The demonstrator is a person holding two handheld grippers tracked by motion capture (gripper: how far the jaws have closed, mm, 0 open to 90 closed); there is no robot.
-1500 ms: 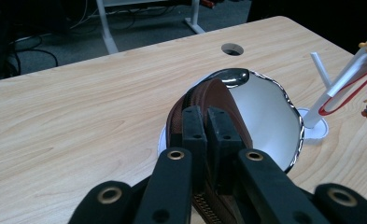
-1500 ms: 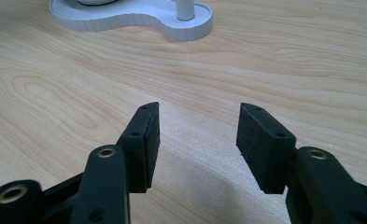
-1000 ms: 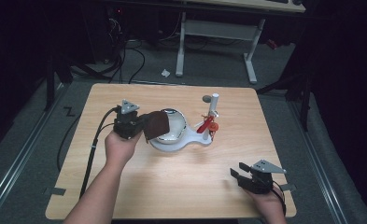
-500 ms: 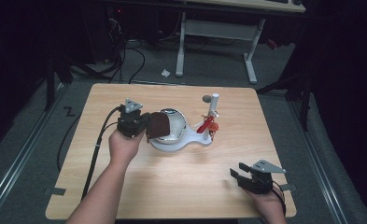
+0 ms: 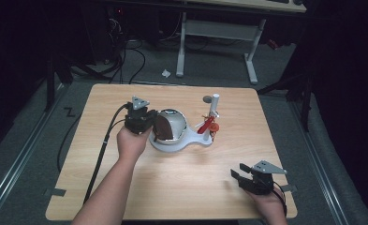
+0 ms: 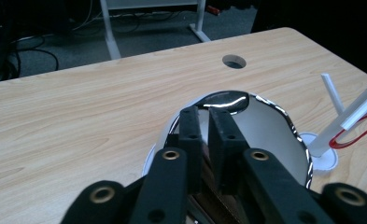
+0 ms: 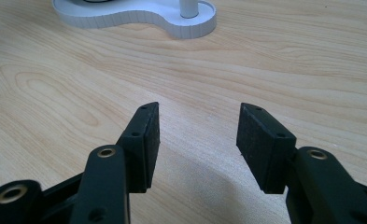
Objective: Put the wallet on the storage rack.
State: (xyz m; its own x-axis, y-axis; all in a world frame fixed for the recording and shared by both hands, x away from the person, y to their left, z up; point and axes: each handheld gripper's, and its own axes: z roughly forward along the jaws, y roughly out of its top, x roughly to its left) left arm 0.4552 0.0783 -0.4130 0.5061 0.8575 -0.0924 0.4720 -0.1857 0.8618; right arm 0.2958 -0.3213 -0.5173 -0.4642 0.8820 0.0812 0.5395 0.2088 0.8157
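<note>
Left claw (image 5: 152, 123), jaws closed on a dark brown flap (image 6: 208, 179), held against the left side of the shiny metal dome (image 5: 171, 124) near the middle of the counter (image 5: 102, 187). The dome sits on a white base (image 5: 179, 144); on the base's right lobe a white post (image 5: 213, 107) rises, with a red clip (image 5: 206, 126) on it, blocking approach from that side. Behind the post, a round hole (image 6: 234, 61) in the counter. Right claw (image 5: 237, 176), jaws apart and holding nothing, rests near the front right corner, well apart from the base.
</note>
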